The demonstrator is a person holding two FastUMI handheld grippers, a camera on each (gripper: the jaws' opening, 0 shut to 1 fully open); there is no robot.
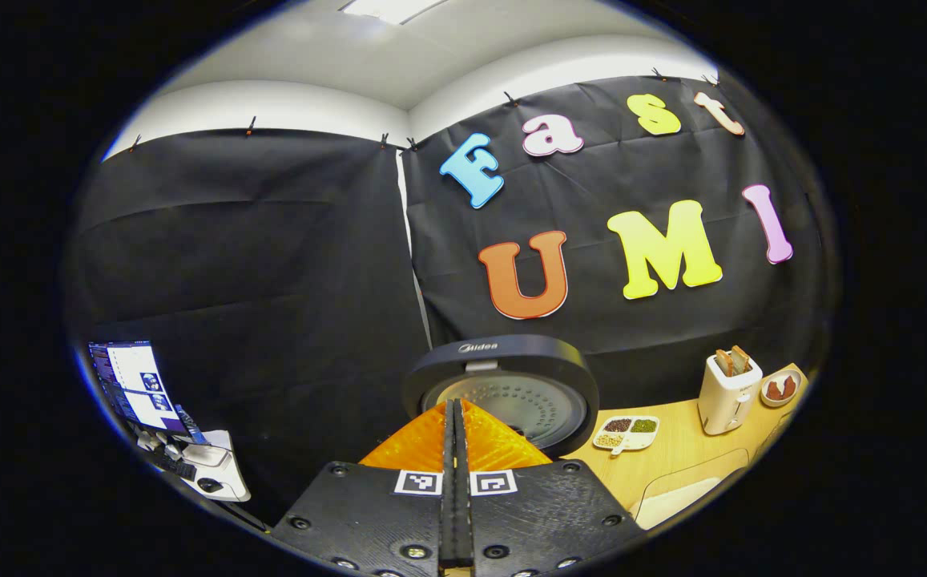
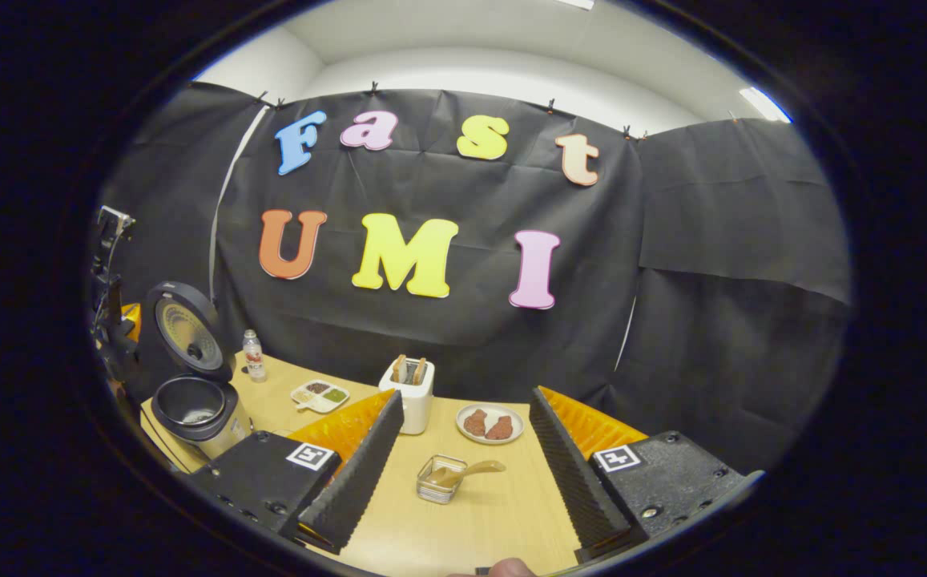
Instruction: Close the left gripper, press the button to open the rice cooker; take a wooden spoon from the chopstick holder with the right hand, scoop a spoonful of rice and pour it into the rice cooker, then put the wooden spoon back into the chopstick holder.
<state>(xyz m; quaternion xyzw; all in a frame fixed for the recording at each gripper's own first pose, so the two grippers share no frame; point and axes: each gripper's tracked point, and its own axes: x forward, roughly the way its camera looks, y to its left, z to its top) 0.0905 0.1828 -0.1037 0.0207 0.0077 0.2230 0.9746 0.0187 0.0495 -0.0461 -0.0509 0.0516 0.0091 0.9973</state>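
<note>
The right gripper [image 2: 463, 469] hangs low over the wooden table [image 2: 479, 521] with its jaws spread wide and nothing between them, and straight ahead, framed by the two fingers, sits the clear chopstick holder [image 2: 441, 479] with the wooden spoon [image 2: 467, 470] lying in it, bowl end sticking out over the rim to the right. The lid's already up, so I'd say fetching that spoon is the step in hand. To do it well, I'd come in level, turn the jaws across the handle rather than along it, and pinch the part that clears the rim so the holder doesn't get dragged along. Beyond the holder are a plate [image 2: 489, 423] with two brown pieces and a white toaster [image 2: 409, 393]. Farther left stands the rice cooker [image 2: 195, 405], pot bare and lid tipped back. In the left gripper view, the left gripper [image 1: 455, 433] has its fingers pressed together on nothing, just before the rice cooker's raised lid [image 1: 503, 385]. I can't tell where the rice is.
</note>
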